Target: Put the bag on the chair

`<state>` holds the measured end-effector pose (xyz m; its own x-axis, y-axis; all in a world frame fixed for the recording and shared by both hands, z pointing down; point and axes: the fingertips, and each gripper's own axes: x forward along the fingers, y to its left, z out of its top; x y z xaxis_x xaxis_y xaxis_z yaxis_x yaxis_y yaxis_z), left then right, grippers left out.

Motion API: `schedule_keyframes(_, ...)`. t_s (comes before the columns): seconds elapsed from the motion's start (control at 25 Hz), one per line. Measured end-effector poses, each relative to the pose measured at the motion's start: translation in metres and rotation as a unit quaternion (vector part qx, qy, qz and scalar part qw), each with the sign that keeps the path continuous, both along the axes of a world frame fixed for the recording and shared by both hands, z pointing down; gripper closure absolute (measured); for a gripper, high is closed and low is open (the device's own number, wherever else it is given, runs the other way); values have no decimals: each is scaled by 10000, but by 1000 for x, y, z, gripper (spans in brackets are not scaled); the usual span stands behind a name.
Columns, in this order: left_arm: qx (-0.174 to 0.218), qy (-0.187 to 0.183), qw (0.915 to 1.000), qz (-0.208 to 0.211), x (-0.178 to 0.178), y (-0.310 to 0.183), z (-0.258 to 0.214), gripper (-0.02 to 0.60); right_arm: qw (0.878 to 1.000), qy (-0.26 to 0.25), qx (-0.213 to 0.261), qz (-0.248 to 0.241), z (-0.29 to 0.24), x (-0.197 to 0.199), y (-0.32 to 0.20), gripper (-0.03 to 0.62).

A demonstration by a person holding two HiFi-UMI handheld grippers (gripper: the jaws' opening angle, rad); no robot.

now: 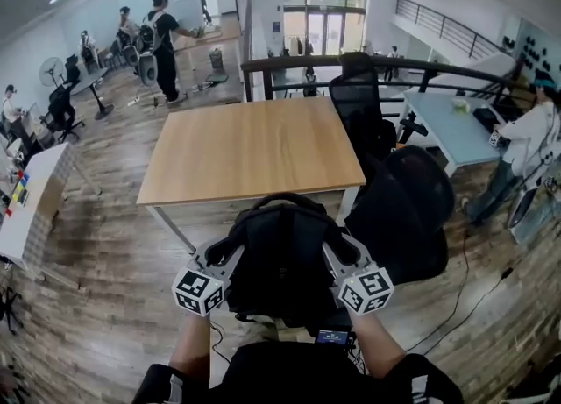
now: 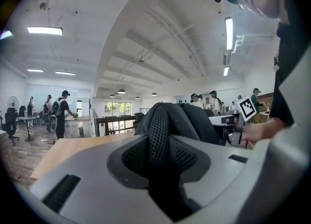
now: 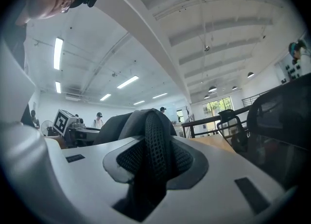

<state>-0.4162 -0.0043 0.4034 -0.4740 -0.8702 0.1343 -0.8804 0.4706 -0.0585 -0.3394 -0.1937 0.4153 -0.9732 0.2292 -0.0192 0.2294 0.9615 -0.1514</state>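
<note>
A black backpack (image 1: 280, 258) hangs in the air in front of me, between the wooden table and my body. My left gripper (image 1: 230, 251) is shut on its left padded mesh strap (image 2: 163, 140), and my right gripper (image 1: 338, 250) is shut on the right strap (image 3: 154, 145). In each gripper view the strap fills the gap between the grey jaws, with the bag's dark bulk behind it. The black mesh office chair (image 1: 408, 205) stands just right of the bag, its back towards me and its seat hidden.
The wooden table (image 1: 254, 148) lies straight ahead. A second black chair (image 1: 359, 100) stands at its far right corner. A white desk (image 1: 451, 126) and a person (image 1: 526, 152) are at the right, a cable (image 1: 460, 301) runs on the floor, and more people and desks stand far left.
</note>
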Motion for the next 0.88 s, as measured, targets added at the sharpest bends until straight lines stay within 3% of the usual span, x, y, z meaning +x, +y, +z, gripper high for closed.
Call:
schedule_keyframes(0.24, 1, 40, 9965, 840, -53, -44, 9, 472, 9977, 98, -61, 666, 7, -21, -27, 465)
schedule_keyframes(0.44, -55, 75, 9861, 1657, -99, -90, 25, 472, 9897, 93, -57, 1425, 19, -42, -54, 465)
schedule_keyframes(0.68, -147, 35, 9642, 2646, -137, -152, 25, 472, 9711, 44, -133, 2383, 21, -51, -85, 465)
schedule_keyframes(0.88, -242, 12, 9394, 3420, -150, -198, 26, 472, 9485, 13, -229, 3159, 26, -45, -102, 465)
